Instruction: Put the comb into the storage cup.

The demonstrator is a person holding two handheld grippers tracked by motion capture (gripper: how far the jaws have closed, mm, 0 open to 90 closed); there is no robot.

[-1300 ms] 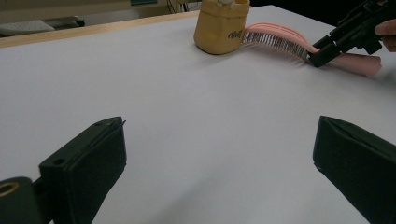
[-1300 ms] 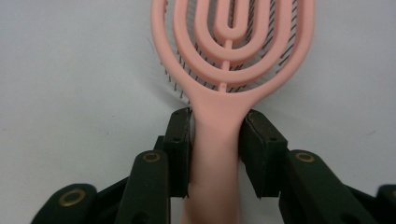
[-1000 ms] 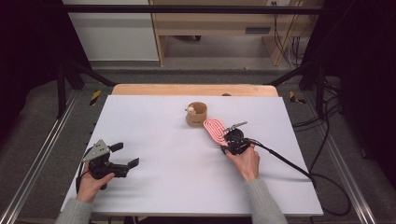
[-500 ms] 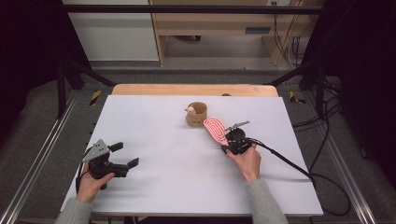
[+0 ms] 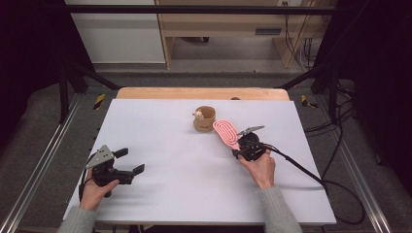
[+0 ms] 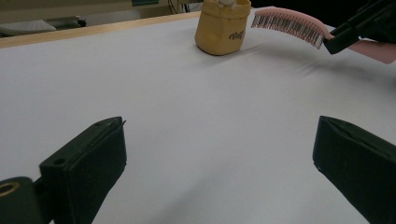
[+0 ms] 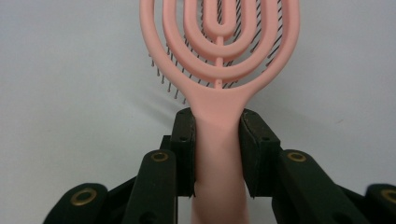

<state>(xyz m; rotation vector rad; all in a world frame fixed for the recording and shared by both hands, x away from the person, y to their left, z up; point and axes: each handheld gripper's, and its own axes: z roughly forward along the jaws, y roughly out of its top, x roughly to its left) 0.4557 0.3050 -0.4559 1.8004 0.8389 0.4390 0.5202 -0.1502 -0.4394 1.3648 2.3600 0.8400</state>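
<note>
your right claw (image 7: 218, 154) grips the pink hairbrush (image 5: 226, 132) by its handle, both pads pressed against it, bristles facing down, its head raised off the white bench (image 5: 184, 194). the brush head lies just beside the tan cup (image 5: 204, 119), on its right. your left claw (image 5: 130, 162) rests near the bench's left front corner, jaws wide apart, nothing between them.

Lab recording bay, not a home. White counter (image 5: 160, 189) sits inside a black metal frame (image 5: 65, 85) with dark curtains at the sides. Loose cables (image 5: 340, 187) on grey floor, hazard-tape markers (image 5: 99, 101), plain wooden bench (image 5: 223, 19) behind.
</note>
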